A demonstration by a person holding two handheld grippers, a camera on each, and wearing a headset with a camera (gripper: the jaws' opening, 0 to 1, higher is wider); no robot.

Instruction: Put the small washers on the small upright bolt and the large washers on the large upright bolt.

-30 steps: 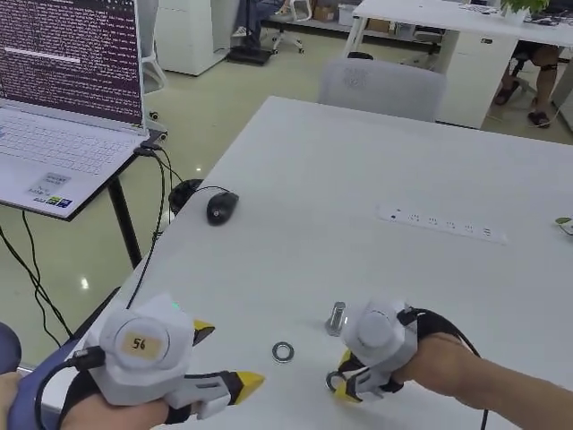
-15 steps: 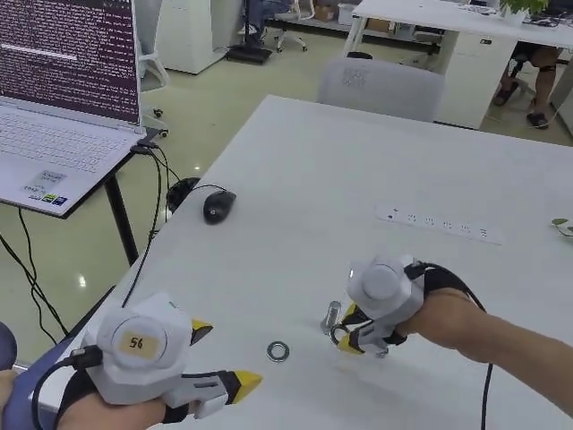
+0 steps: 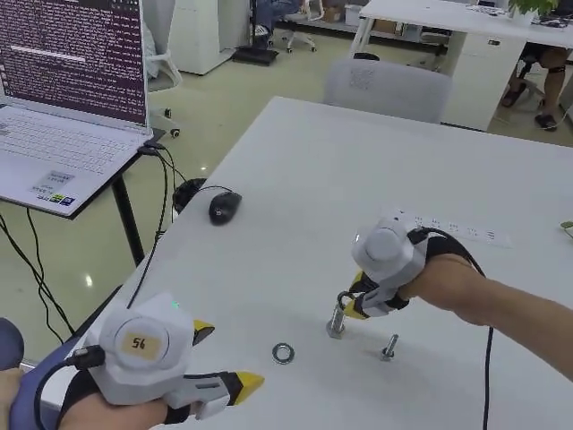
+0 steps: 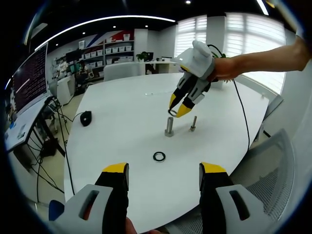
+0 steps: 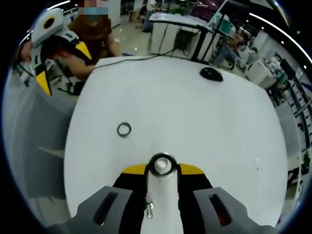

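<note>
A white table [image 3: 376, 170] spreads out ahead of both grippers; a laptop [image 3: 63, 134] with a lit screen sits on a stand off the table's edge, far out beyond the left gripper's jaws and to their left; a grey chair [image 3: 385, 85] stands at the far edge of the table, well past both pairs of jaws.

The left gripper [image 3: 226, 356] hovers at the near edge of the table; its yellow-tipped jaws are spread wide with nothing between them, as the left gripper view [image 4: 164, 170] shows plainly; the right gripper [image 3: 351, 307] points downward over the table, straight ahead of the left jaws; its jaws are closed snugly on a held washer [image 3: 344, 297], a metal ring pinched flat between the two yellow tips [image 5: 162, 165].

A white power strip [image 3: 443, 224] lies on the table beyond the right gripper; a black mouse [image 3: 223, 207] lies well ahead of the left jaws and to their left.

The large bolt [image 3: 337, 321] stands upright directly under the right jaws; the held washer sits just above its top, and I cannot tell whether they touch; a loose washer [image 3: 283, 353] lies flat on the table between the left jaws and the large bolt; the small bolt [image 3: 389, 347] stands upright just beside the large bolt, under the right gripper's body.
</note>
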